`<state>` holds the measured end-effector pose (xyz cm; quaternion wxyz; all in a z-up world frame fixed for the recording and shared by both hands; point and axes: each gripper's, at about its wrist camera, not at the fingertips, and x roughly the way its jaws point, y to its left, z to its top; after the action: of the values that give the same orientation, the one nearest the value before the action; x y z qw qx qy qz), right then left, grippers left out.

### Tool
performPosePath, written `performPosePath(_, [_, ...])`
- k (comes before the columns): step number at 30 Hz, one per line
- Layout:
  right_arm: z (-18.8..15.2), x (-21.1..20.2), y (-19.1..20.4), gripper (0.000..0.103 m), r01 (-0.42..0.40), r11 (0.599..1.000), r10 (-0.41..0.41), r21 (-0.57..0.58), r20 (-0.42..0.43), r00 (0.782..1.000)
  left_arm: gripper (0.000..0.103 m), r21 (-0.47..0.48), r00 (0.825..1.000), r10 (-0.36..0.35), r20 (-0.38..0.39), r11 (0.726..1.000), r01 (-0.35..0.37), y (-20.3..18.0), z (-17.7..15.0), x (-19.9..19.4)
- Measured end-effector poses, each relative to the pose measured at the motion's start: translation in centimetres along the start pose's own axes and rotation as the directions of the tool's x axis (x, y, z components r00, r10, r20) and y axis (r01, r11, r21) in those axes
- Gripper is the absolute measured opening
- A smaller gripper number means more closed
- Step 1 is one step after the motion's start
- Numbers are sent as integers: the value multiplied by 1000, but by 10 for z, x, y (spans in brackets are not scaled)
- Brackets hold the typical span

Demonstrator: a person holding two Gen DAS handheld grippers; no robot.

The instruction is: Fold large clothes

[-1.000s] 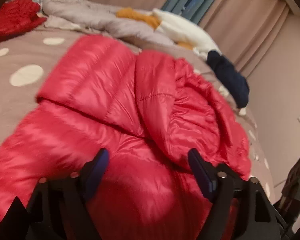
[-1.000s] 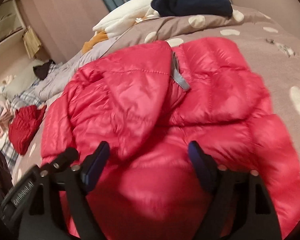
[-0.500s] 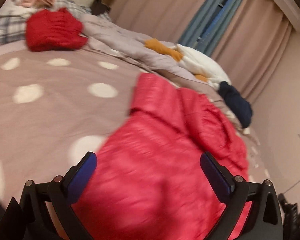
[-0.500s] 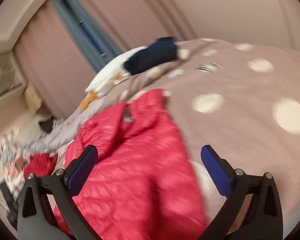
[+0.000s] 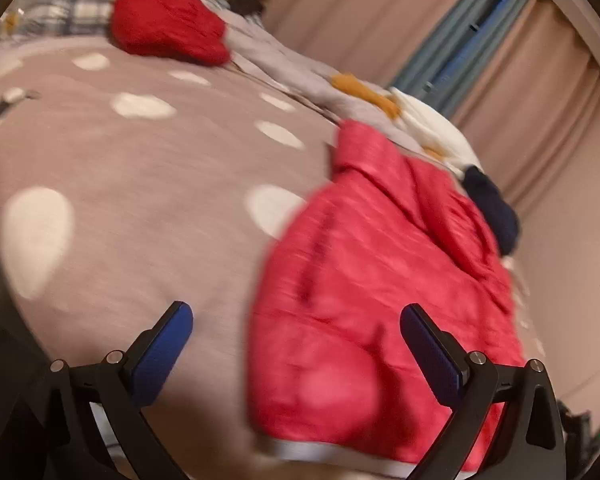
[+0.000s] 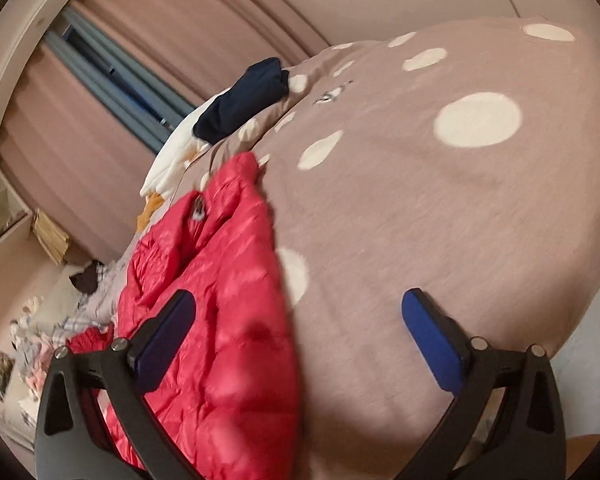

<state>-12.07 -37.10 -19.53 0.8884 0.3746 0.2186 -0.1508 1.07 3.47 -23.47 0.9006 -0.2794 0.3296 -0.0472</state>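
A red puffer jacket [image 5: 380, 280] lies on the bed, sleeves folded in, with a grey hem at the near edge. It also shows in the right wrist view [image 6: 220, 320]. My left gripper [image 5: 296, 332] is open and empty, above the jacket's left edge near the hem. My right gripper [image 6: 300, 320] is open and empty, above the jacket's right edge. Neither gripper touches the jacket.
The bed has a taupe cover with white dots [image 5: 140, 184]. A dark red garment [image 5: 168, 28], a grey quilt [image 5: 284, 68], white and orange clothes [image 5: 420, 120] and a navy garment [image 6: 240, 100] lie along the far side. Curtains [image 6: 160, 40] hang behind.
Both grippers have opened wider and pulled back from the jacket. The left swung left and the right swung right, so more bare bed cover shows.
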Motion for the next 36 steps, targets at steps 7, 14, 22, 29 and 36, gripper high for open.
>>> performPosePath(7, [-37,21,48,103,-89,995,83,-51,-107,991,102,-189,959,-263,-106,952,241,-12,-7,18])
performPosePath(14, [-59,37,69,103,-249,961,270,116,-223,937,102,-299,890,-413,-193,889,347,-27,-13,31])
performPosePath(22, [-65,43,80,103,-277,947,309,160,-230,923,92,-432,777,-589,-222,773,464,-21,-5,44])
performPosePath(29, [-64,42,73,93,-310,920,366,238,-245,898,39,-397,857,-446,-259,858,327,-12,-9,56])
performPosePath(36, [-67,45,73,62,-263,932,328,249,-268,906,22,-341,897,-352,-269,905,253,-24,-11,59])
